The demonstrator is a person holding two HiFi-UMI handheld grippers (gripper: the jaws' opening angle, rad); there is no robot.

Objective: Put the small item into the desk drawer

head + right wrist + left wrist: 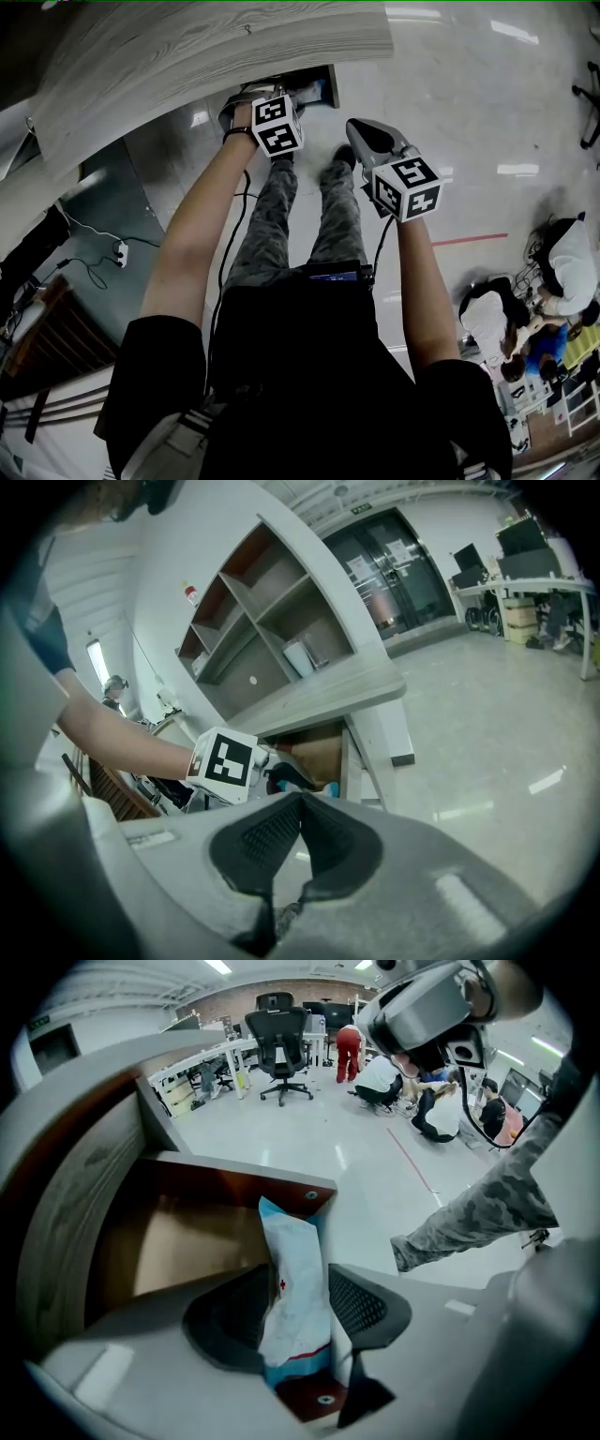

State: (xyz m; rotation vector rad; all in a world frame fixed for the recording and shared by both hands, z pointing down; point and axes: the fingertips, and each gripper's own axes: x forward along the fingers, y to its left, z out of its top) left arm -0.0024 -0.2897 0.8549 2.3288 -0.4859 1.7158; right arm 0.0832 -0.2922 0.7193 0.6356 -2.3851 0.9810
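A small white and blue packet stands on end between the jaws of my left gripper, over the open desk drawer. The jaws stand wide and the pads do not press on the packet; its lower end rests by the drawer's red-brown front edge. In the head view the left gripper reaches down under the wood-grain desk top at the drawer. My right gripper hangs to the right above the floor, its pads meeting, nothing in them. The right gripper view shows the left gripper at the drawer.
The person's camouflage trouser legs stand close under the grippers. A black office chair and people seated on the floor are farther off. Open shelves rise behind the desk. A power strip with cable lies left.
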